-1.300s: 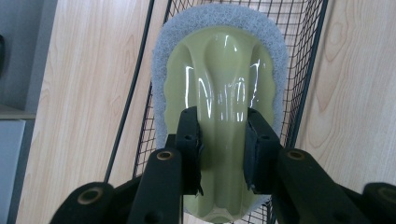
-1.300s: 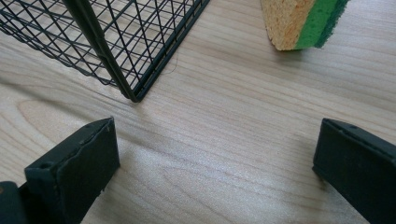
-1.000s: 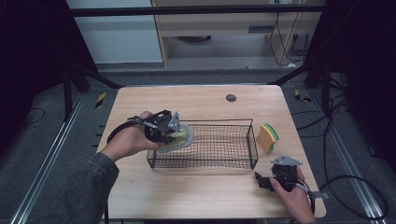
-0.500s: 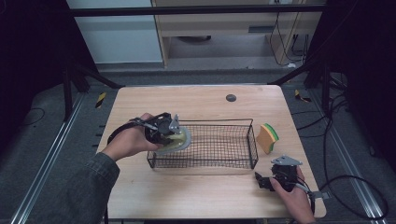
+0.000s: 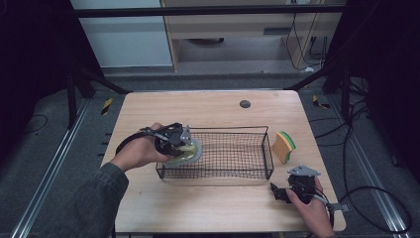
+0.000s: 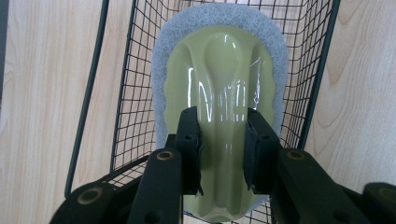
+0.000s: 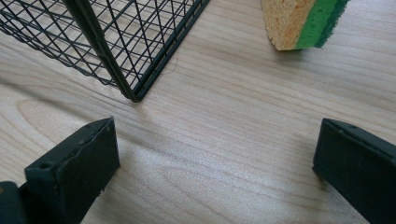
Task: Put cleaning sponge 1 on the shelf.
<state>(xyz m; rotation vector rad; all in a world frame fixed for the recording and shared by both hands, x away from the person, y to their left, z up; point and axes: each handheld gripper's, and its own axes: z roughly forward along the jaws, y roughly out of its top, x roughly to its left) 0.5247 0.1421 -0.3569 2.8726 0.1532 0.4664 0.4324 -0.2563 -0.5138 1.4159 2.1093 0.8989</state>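
High view: left gripper sits at the left end of the wire basket, clamped on a pale green scrubber with a grey pad rim; the scrubber is at or just over the basket's left rim, and I cannot tell whether it touches the mesh floor. Right gripper rests low on the wooden table, near the basket's right front corner, holding nothing. A yellow-and-green sponge stands on the table just beside the basket's right end, outside it. Left gripper view: both jaws pinch the scrubber's raised centre ridge; basket mesh shows behind and around the pad, so the scrubber is inside the basket's outline. Right gripper view: jaws spread wide over bare table, basket corner ahead on one side, sponge farther off. Judgement: loading the basket is partway along; the scrubber is at placement but not released, the sponge untouched and probably next
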